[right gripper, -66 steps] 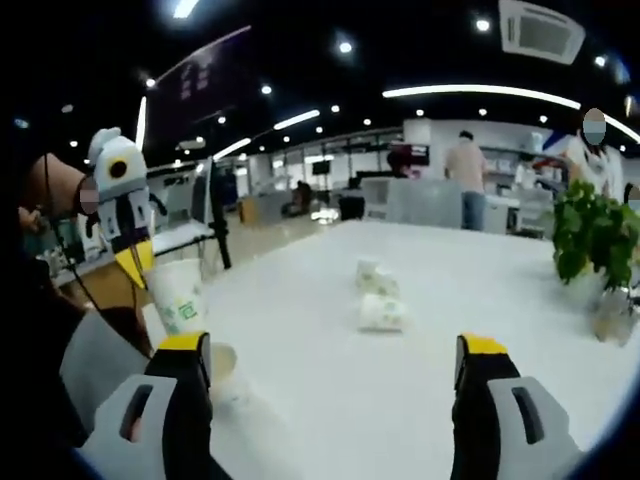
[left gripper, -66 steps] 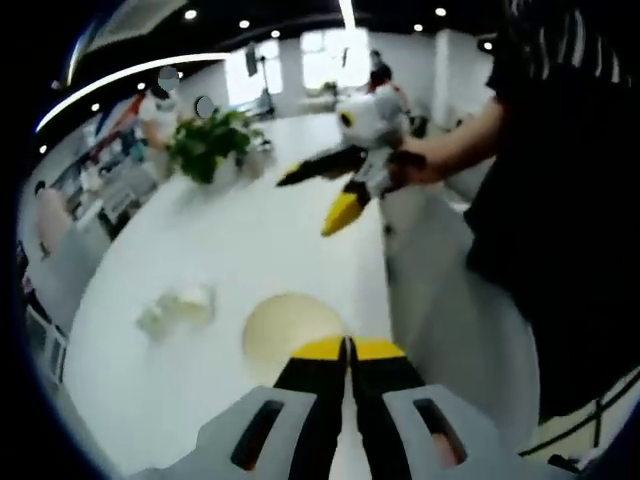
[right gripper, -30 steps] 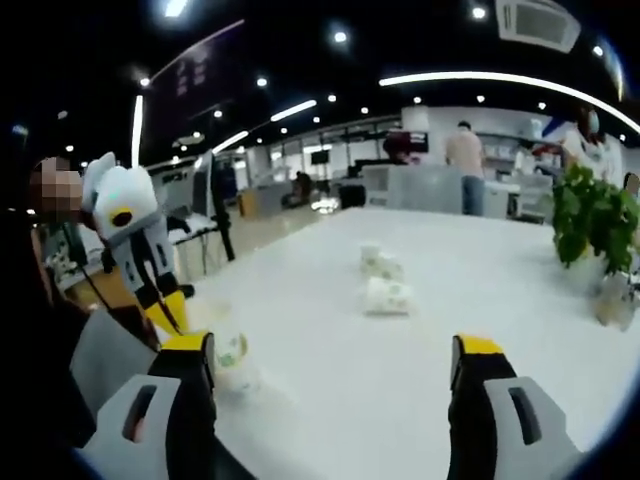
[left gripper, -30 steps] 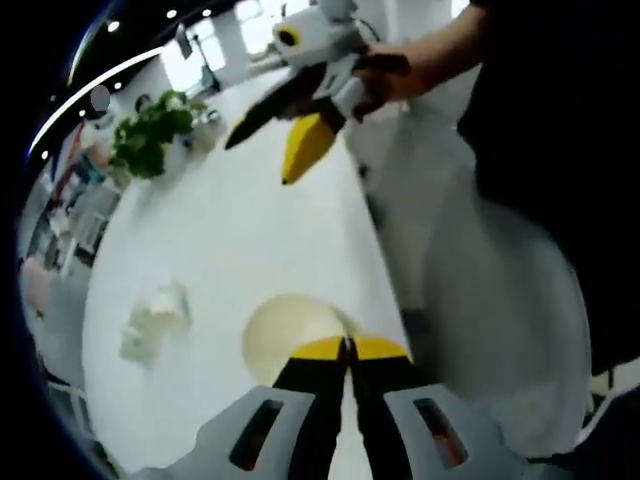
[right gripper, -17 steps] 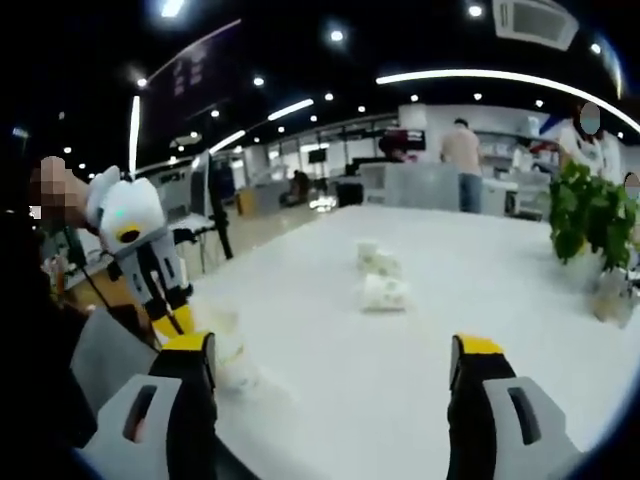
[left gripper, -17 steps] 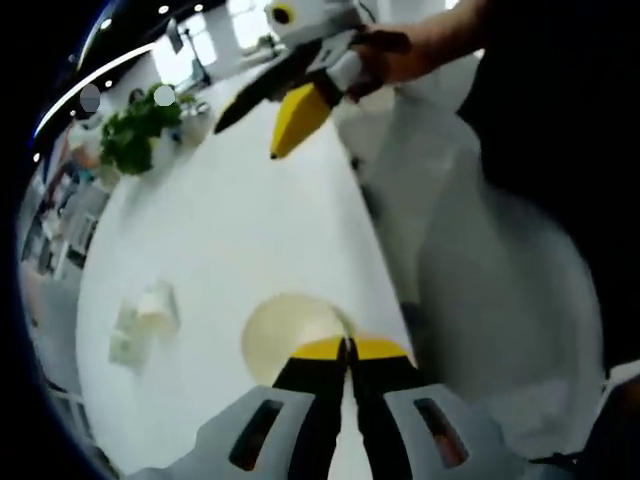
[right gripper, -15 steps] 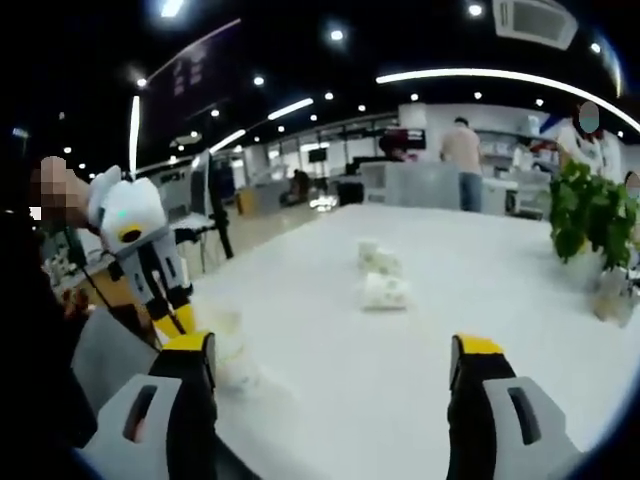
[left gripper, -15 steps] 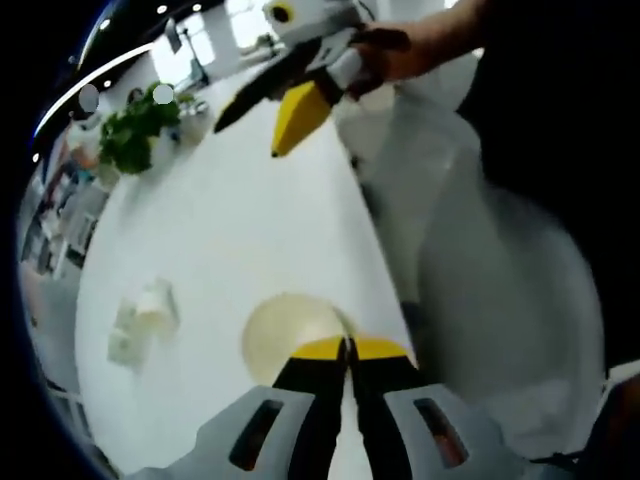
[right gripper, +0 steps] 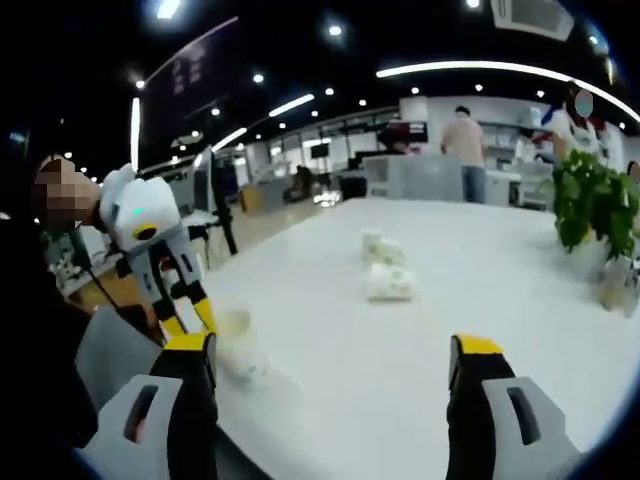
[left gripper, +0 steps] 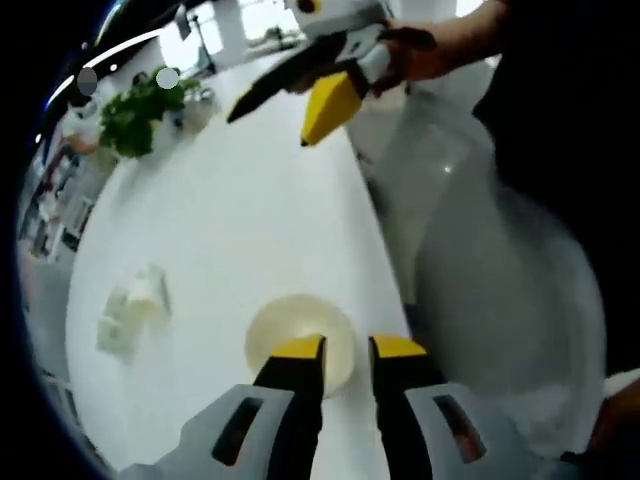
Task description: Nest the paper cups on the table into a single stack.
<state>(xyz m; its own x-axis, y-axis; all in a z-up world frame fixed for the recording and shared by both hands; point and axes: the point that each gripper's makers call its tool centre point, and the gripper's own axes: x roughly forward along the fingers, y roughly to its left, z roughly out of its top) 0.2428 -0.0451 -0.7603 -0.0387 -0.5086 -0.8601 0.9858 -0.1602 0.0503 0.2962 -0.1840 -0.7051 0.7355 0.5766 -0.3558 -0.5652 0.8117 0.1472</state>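
Observation:
A paper cup [left gripper: 295, 335] stands upright near the table's edge, seen from above. My left gripper [left gripper: 347, 345] sits over its near rim with the jaws slightly parted, open. The right gripper view has that cup [right gripper: 240, 352] at the lower left, under the left gripper [right gripper: 190, 320]. Two more paper cups lie on their sides mid-table, one nearer [right gripper: 388, 283] and one farther [right gripper: 380, 246]; the left gripper view has them at the left [left gripper: 135, 305]. My right gripper [right gripper: 330, 350] is wide open and holds nothing; it hovers above the table [left gripper: 268, 128].
The white table [right gripper: 400, 390] stretches ahead with free surface around the cups. A potted plant [right gripper: 590, 205] stands at its far side [left gripper: 135, 105]. The table's edge and a grey chair [left gripper: 480, 240] lie to the right. People stand in the background.
My left gripper's jaws, pressed shut on the cup's rim before, have now parted. The cup has come down to the table. The right gripper stayed open and shifted only slightly.

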